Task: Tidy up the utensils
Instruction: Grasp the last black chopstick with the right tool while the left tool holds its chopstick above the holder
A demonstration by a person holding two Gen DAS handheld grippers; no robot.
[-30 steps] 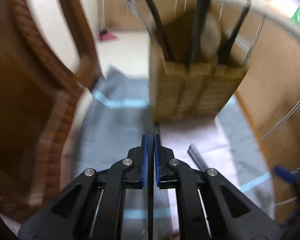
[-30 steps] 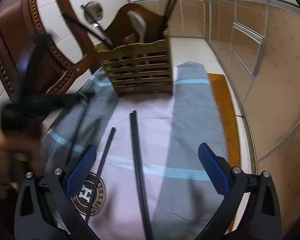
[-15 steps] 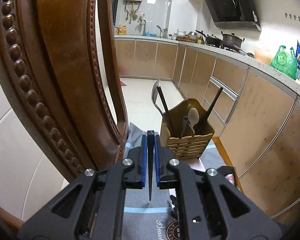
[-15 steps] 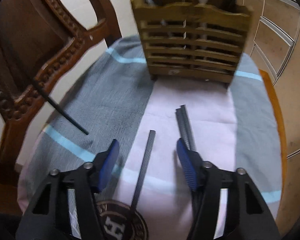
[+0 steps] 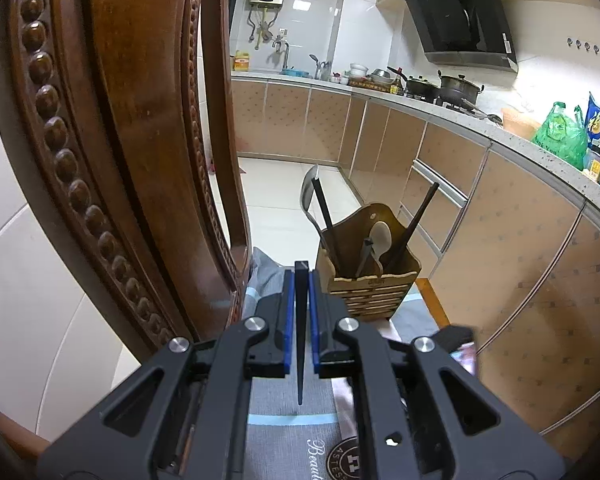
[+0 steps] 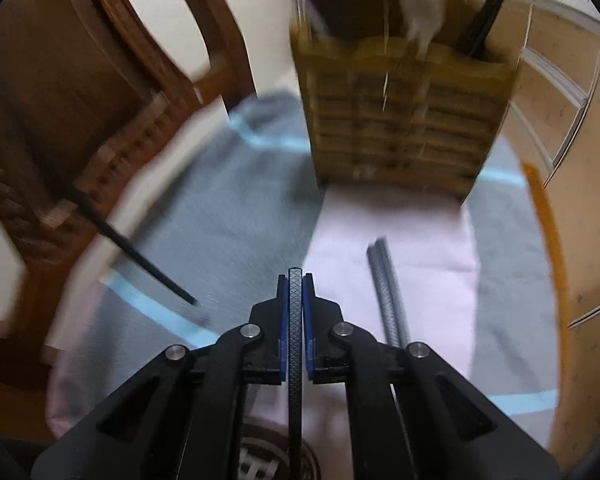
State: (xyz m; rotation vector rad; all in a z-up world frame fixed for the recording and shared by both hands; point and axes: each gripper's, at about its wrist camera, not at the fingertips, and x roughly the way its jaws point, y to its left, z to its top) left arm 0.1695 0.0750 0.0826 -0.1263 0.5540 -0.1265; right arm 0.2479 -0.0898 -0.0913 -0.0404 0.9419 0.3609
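Kitchen cabinets (image 5: 452, 160) along right of frame, carved wooden chair (image 5: 112, 152) filling the left, close beside the left gripper (image 5: 301, 276). Below, a tabletop under a grey and pink cloth (image 6: 236, 216) with pale blue stripes. At upper centre of the right wrist view, the slatted wooden utensil holder (image 6: 396, 120), already carrying a ladle, a white spoon and several dark sticks.

Left gripper pressed together on a black chopstick (image 5: 300, 340), thin tip hanging down toward the cloth, holder well apart at centre right. Right gripper (image 6: 295, 280) likewise pinching a textured chopstick (image 6: 295, 360), low over the pink panel. Pair of grey chopsticks (image 6: 386, 288) lying loose just to its right, not yet collected.

Likely troubles, judged from this:
- Narrow pinch on a slim, smooth stick: easy to pivot or slide out during a swing toward the holder.
- Chair so near on the left: risk of knocking stick or gripper against the carved frame.
- Both held sticks bound for one holder: chance of crossing paths or clashing above it.
- Leaning handles already inside: may block the slot, deflect an incoming tip, or catch it on the front lip.
- Light holder standing on soft cloth: a push from a misaimed stick could shove or tip it.
- Right wrist view blurred: exact clearance from the grey pair impossible to tell.
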